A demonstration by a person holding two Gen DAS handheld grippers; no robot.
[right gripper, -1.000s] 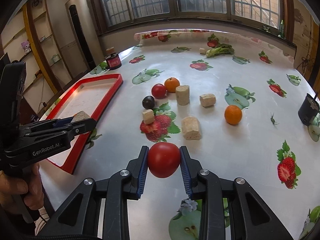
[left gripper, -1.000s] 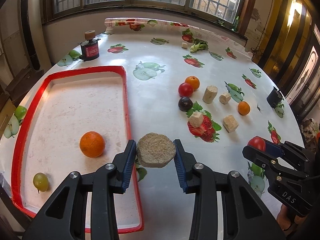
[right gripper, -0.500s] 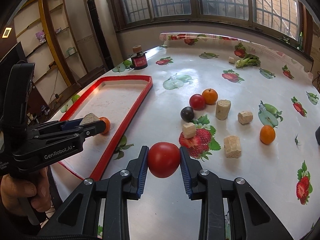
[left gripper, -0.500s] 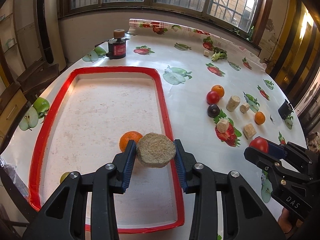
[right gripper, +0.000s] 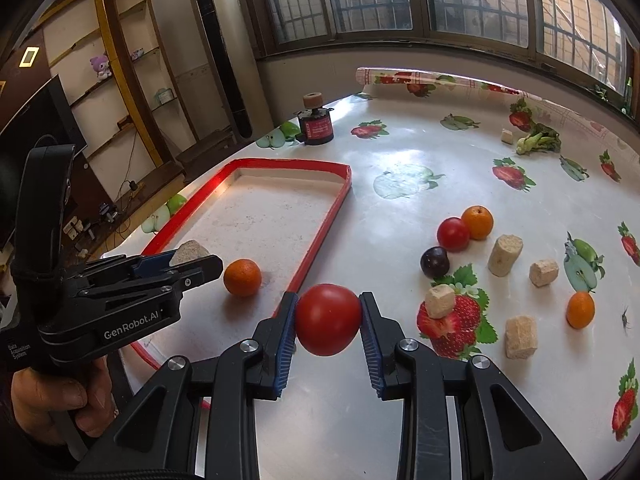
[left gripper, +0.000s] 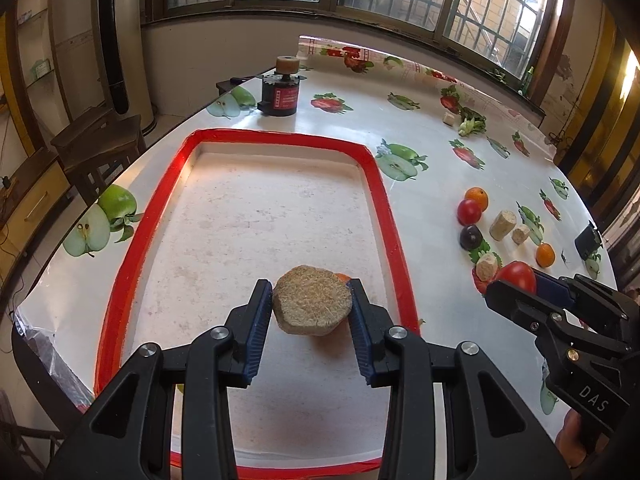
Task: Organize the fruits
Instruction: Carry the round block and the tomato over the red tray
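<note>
Fibrous and tan, a flat rough puck [left gripper: 312, 305] sits clamped in the left gripper [left gripper: 311, 317] above the red-rimmed tray [left gripper: 127, 264], over a dimpled orange [right gripper: 242, 277]. Glossy and round, a tomato [right gripper: 328, 319] is pinched by the right gripper [right gripper: 329, 334] beside the tray's edge.

Glossy tablecloth [left gripper: 432, 216]; rough, fibrous puck [left gripper: 312, 305].

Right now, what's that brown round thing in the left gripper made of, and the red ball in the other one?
Brown disc: looks like pressed straw or cork, rough, matte and speckled. Red ball: smooth, shiny skin, maybe a real tomato or plastic.
</note>
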